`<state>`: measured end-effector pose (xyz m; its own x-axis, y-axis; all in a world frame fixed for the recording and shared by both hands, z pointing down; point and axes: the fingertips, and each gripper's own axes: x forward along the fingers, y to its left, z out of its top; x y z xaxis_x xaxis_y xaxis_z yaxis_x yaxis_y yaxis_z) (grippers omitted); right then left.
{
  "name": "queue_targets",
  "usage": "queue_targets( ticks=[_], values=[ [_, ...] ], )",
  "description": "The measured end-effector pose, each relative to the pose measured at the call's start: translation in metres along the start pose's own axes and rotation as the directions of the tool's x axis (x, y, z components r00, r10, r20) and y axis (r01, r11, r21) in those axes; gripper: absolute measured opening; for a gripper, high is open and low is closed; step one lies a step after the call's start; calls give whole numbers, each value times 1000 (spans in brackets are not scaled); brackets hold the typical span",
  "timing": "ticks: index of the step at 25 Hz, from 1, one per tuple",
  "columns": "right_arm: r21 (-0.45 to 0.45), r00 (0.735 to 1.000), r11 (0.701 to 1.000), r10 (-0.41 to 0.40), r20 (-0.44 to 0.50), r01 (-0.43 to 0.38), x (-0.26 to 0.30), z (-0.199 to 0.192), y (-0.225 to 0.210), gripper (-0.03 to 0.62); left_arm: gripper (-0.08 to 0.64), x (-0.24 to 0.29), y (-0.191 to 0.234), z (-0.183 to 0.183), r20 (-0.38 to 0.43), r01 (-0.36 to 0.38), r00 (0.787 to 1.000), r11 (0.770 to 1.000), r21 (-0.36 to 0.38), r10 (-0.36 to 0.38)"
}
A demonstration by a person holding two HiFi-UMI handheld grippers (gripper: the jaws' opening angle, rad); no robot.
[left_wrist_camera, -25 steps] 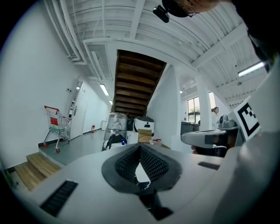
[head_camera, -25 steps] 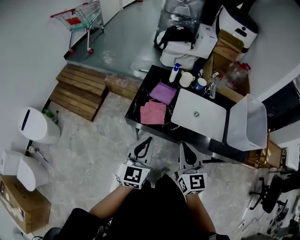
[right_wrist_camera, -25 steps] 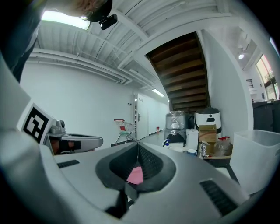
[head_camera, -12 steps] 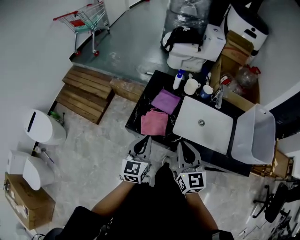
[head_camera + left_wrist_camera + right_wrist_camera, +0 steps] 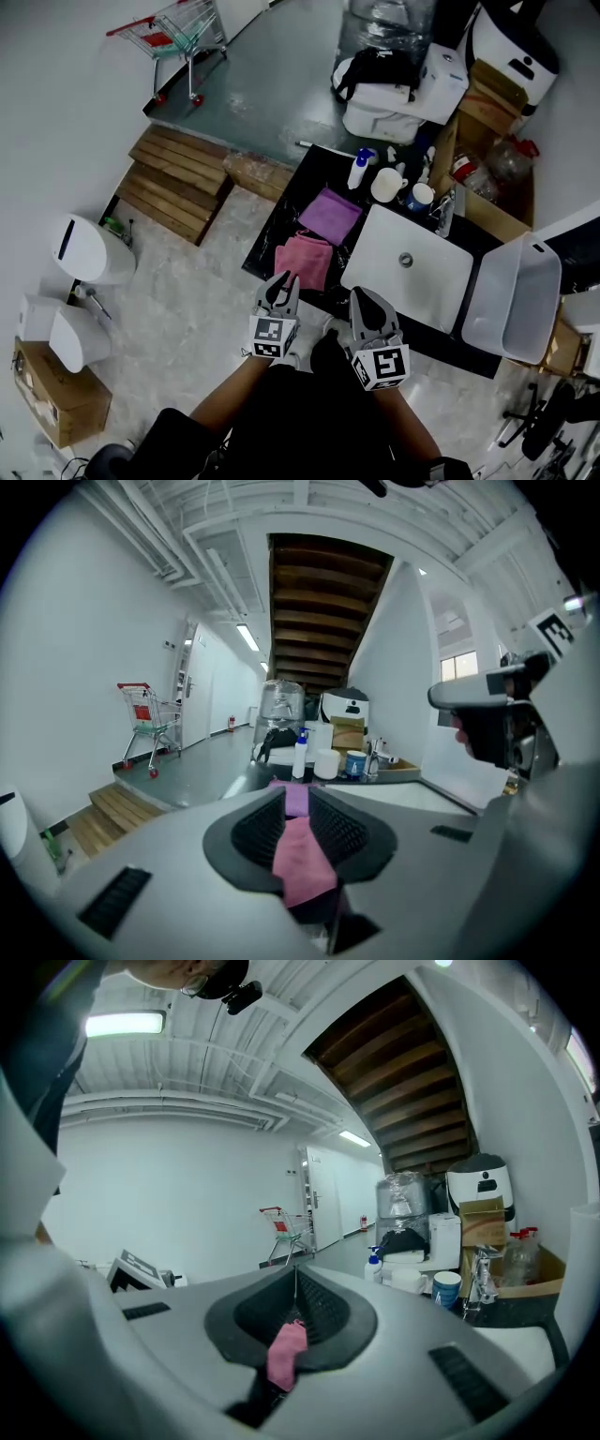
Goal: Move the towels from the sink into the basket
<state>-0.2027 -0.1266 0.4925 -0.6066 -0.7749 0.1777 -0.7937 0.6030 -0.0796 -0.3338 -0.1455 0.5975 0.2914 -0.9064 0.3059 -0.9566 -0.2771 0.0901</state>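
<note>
Ahead, bottle point(image 5: 360, 170), mug point(image 5: 385, 185) behind sink point(image 5: 412, 286), basket point(image 5: 511, 300) beside it

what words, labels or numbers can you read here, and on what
No text is readable.
White pump bottle with blue top: label too small to read.
Brown cardboard box: no legible print.
Black-and-white square markers on the left cube and right cube: patterns, no letters.
</note>
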Motion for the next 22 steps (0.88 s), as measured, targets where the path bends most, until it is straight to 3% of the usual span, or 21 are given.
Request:
queue_targets(
  ticks=[2, 9, 14, 19, 22],
  values=[
    [-1, 1000, 1000, 19, -7, -19, 5, -1, -5, 17, 148, 13, 2, -13, -35, -5, 999, 1000, 4, 5],
    [-6, 997, 998, 62, -38, -62, 20, -10, -20, 17, 197, 50, 13, -52, -132, -50, 990, 999, 11, 51],
    [20, 995, 997, 71, -70, -70, 25, -21, -31, 17, 300, 70, 18, -86, -248, -79, 965, 996, 34, 85],
    [29, 993, 995, 94, -78, -92, 31, -25, -34, 17, 315, 83, 19, -100, -291, -88, 952, 995, 36, 95],
    [33, 992, 995, 97, -75, -95, 33, -25, -35, 17, 326, 89, 17, -117, -349, -81, 933, 996, 35, 88]
  ],
)
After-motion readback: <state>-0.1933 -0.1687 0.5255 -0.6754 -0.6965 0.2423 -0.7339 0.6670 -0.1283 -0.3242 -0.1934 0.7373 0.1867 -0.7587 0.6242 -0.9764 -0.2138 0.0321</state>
